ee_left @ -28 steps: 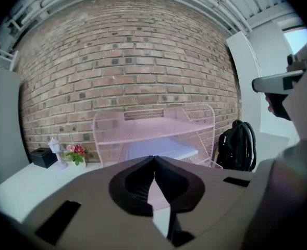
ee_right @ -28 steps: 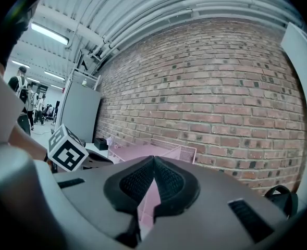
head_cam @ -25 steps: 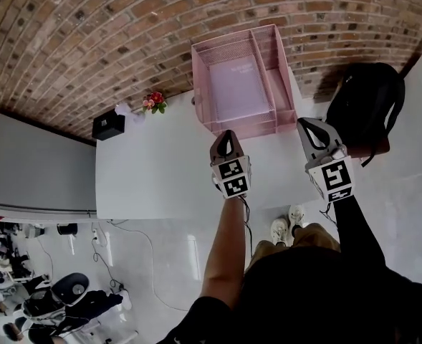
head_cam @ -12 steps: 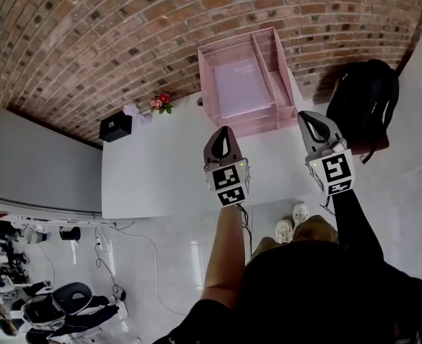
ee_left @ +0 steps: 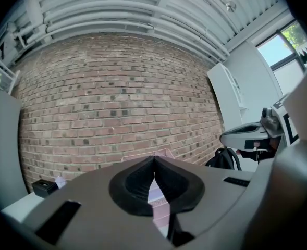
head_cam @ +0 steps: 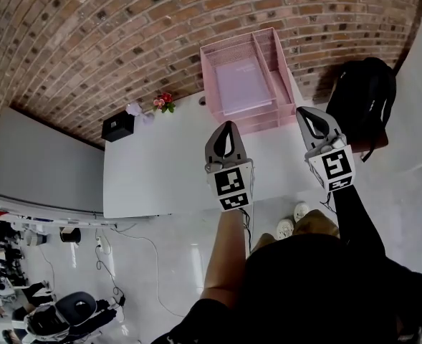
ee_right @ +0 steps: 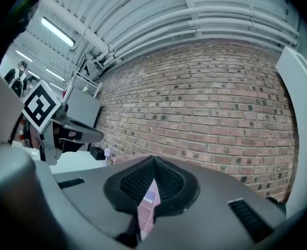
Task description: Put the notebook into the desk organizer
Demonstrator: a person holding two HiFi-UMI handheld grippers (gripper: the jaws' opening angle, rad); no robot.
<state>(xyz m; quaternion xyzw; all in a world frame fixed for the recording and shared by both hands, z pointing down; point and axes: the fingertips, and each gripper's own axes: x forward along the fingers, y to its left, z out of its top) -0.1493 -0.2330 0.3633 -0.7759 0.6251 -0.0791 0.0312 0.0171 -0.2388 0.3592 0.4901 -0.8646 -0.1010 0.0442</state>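
Observation:
The pink mesh desk organizer [head_cam: 281,61] stands at the table's far right corner against the brick wall. A lilac notebook [head_cam: 242,84] lies flat in its wide left compartment. My left gripper [head_cam: 226,131] hovers above the white table [head_cam: 160,170] just in front of the organizer, its jaws shut with nothing between them. To its right, my right gripper [head_cam: 309,114] is raised at the table's right end, also shut and empty. In the left gripper view the tips [ee_left: 154,158] meet, with the organizer [ee_left: 158,196] showing through below. The right gripper view shows closed tips [ee_right: 152,158] too.
A small black box [head_cam: 117,126], white wrapped item and red flowers [head_cam: 162,101] sit at the table's far left by the wall. A black backpack [head_cam: 365,99] stands on the floor right of the table. The brick wall [head_cam: 125,41] runs behind.
The left gripper drew back a little toward me and rose; the right gripper stayed almost still. The head view shifted slightly. Both grippers stayed shut.

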